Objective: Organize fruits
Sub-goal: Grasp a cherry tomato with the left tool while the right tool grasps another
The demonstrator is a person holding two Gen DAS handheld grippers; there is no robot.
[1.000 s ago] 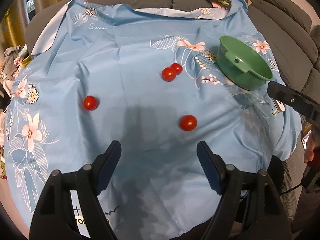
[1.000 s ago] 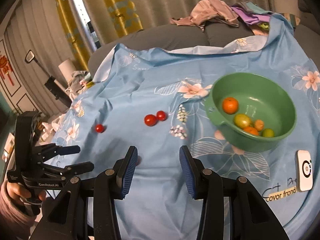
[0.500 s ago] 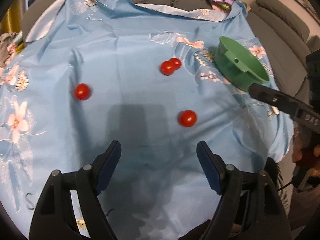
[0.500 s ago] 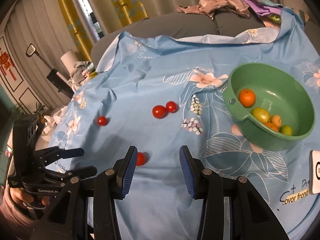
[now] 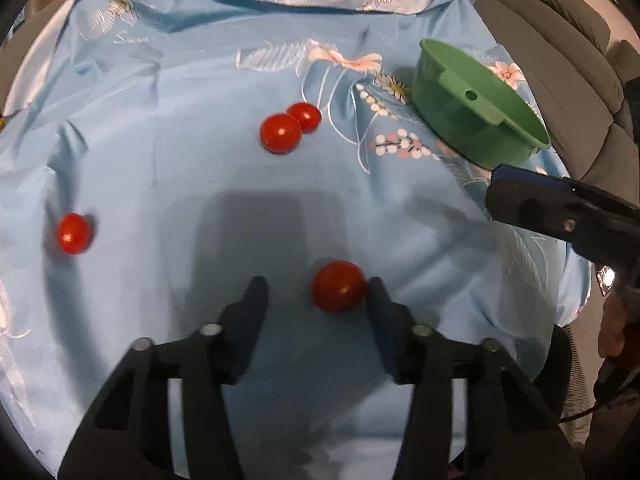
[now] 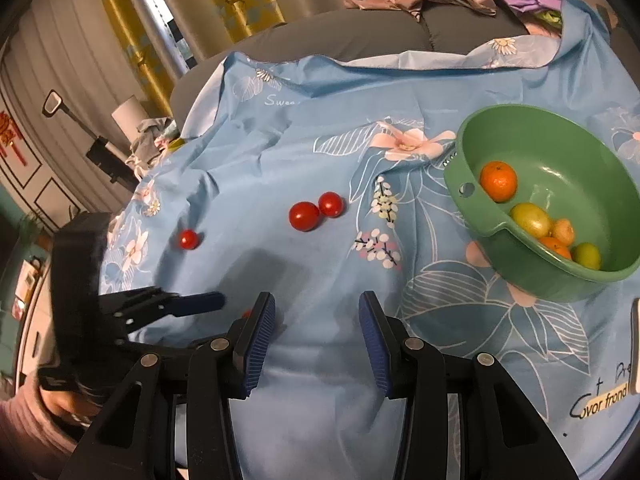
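On a sofa draped in a blue flowered cloth [image 5: 160,184], the left gripper [image 5: 316,300] is closing around a red tomato [image 5: 338,291] that lies on the cloth between its jaws. The tomato sits hard against the right-hand finger, with a clear gap to the other, so the pads do not yet clamp it. The right gripper [image 6: 316,320] hangs just beside it with nothing between its part-open jaws.

Further out, a lone tomato [image 5: 73,233] lies off to the left, and a touching pair of tomatoes [image 5: 289,127] rests near the middle of the cloth. Beyond them, on the right, stands the green bowl [image 6: 592,276], already holding an orange [image 6: 498,181] and several smaller yellow and green fruits.

The risk here looks to be the off-centre approach: a round, smooth tomato pressed from one side could squirt out or roll away across the soft, wrinkled cloth. Too firm a squeeze could split the skin. The two grippers also sit close together and could knock each other.
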